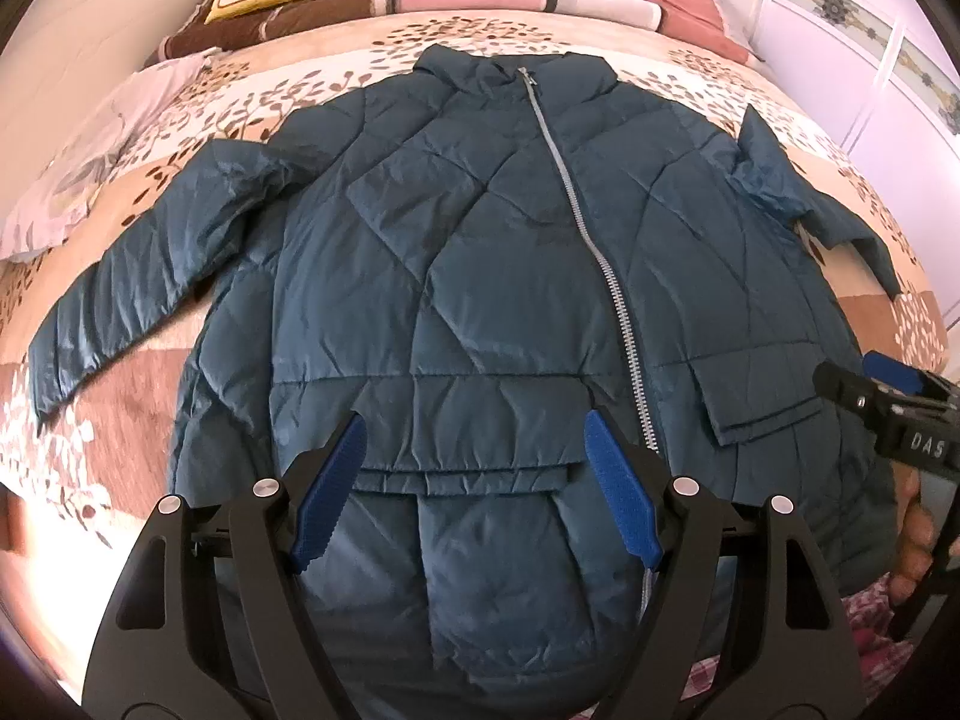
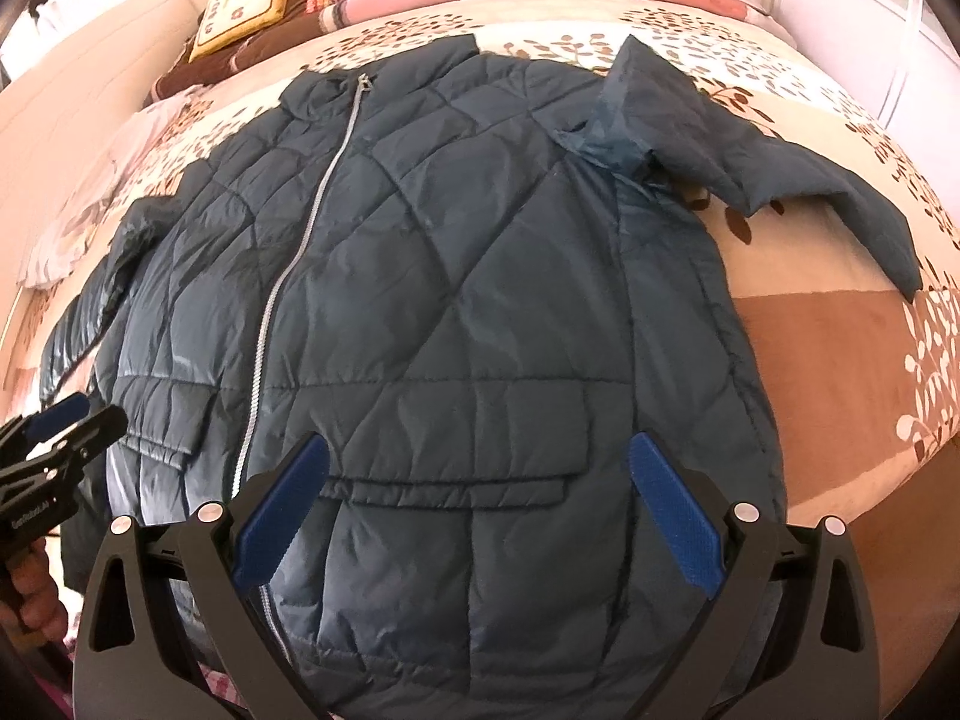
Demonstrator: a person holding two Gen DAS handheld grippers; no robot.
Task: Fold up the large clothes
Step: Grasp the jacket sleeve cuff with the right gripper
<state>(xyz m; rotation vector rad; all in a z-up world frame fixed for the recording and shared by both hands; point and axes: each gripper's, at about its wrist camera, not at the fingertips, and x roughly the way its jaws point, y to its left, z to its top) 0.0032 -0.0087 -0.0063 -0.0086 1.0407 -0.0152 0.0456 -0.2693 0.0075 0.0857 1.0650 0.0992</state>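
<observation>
Through the left wrist camera we see the dark teal quilted puffer jacket (image 1: 480, 252) lying face up and zipped on the leaf-patterned bed cover (image 1: 690, 48), both sleeves spread outward, likely flattened for folding, while our left gripper (image 1: 477, 435) hovers above the hem with its jaws wide apart, holding nothing. Through the right wrist camera our right gripper (image 2: 477, 459) likewise hangs over the flap pocket (image 2: 456, 438), jaws spread wide and empty.

Black left gripper (image 1: 474, 426) and right gripper (image 2: 480, 450), blue ribbed pads, silver screws.
</observation>
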